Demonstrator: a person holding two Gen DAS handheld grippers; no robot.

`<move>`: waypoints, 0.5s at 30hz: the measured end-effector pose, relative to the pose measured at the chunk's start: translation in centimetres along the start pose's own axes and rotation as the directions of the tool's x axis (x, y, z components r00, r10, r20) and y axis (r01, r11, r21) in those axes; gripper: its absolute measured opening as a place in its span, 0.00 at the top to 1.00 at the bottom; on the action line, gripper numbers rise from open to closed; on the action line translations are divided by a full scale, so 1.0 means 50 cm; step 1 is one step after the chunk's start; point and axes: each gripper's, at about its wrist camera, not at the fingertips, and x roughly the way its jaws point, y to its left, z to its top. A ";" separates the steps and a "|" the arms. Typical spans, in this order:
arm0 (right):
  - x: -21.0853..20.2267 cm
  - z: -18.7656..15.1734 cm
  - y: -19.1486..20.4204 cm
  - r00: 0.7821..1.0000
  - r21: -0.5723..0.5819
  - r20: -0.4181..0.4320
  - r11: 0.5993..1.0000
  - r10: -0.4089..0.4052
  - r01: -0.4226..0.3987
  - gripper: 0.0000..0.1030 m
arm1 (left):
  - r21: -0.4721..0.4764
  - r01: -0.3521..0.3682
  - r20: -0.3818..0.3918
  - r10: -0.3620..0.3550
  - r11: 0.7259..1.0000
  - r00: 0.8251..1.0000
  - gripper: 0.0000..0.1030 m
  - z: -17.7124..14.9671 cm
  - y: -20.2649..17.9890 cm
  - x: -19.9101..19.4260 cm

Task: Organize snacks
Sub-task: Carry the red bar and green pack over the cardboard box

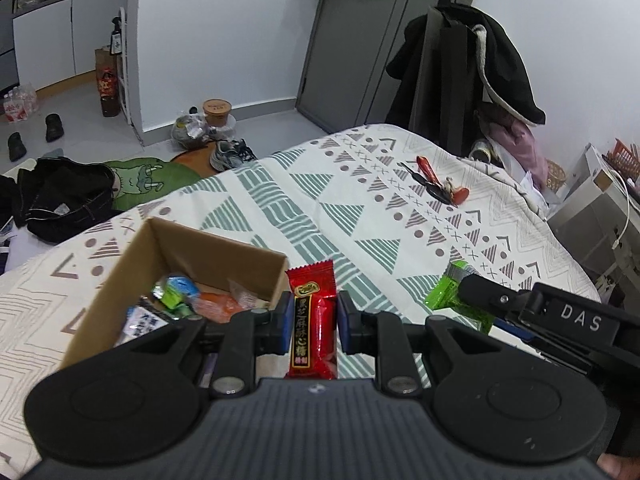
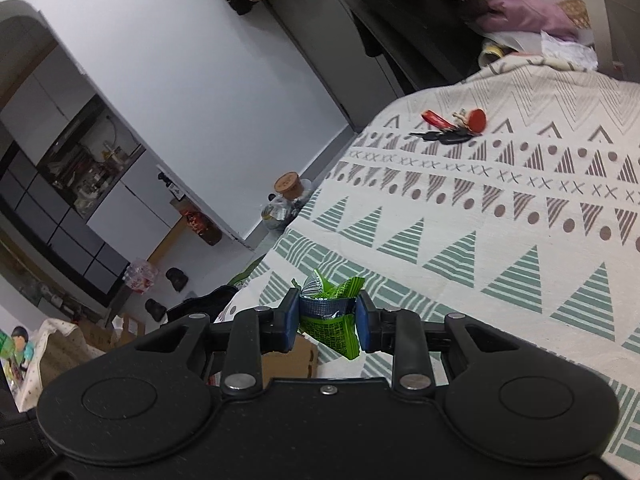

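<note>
My left gripper (image 1: 314, 322) is shut on a red candy bar wrapper (image 1: 314, 312) and holds it upright just right of an open cardboard box (image 1: 224, 248). The box sits on the patterned bedspread (image 1: 360, 200) and holds several wrapped snacks (image 1: 180, 292). My right gripper (image 2: 327, 320) is shut on a crumpled green snack packet (image 2: 332, 316) and holds it above the bedspread (image 2: 480, 220). In the left wrist view the right gripper's body and the green packet (image 1: 448, 296) show at the right. A corner of the box (image 2: 292, 356) shows under the right gripper.
A bunch of keys with red tags (image 1: 436, 184) lies on the far part of the bed, also in the right wrist view (image 2: 452, 128). Beyond the bed edge are shoes (image 1: 230, 154), clothes (image 1: 60, 196) and a coat rack (image 1: 464, 76).
</note>
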 end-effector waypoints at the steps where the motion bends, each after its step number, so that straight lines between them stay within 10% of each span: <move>1: -0.003 -0.001 0.005 1.000 -0.002 0.002 1.000 0.003 -0.003 0.73 | -0.003 -0.003 0.003 0.003 1.000 1.000 0.79 0.000 0.006 -0.005; 15: -0.021 -0.027 0.088 0.999 -0.107 0.049 0.994 -0.017 0.022 0.73 | -0.037 -0.023 0.035 0.024 0.999 0.999 0.79 0.018 0.087 -0.053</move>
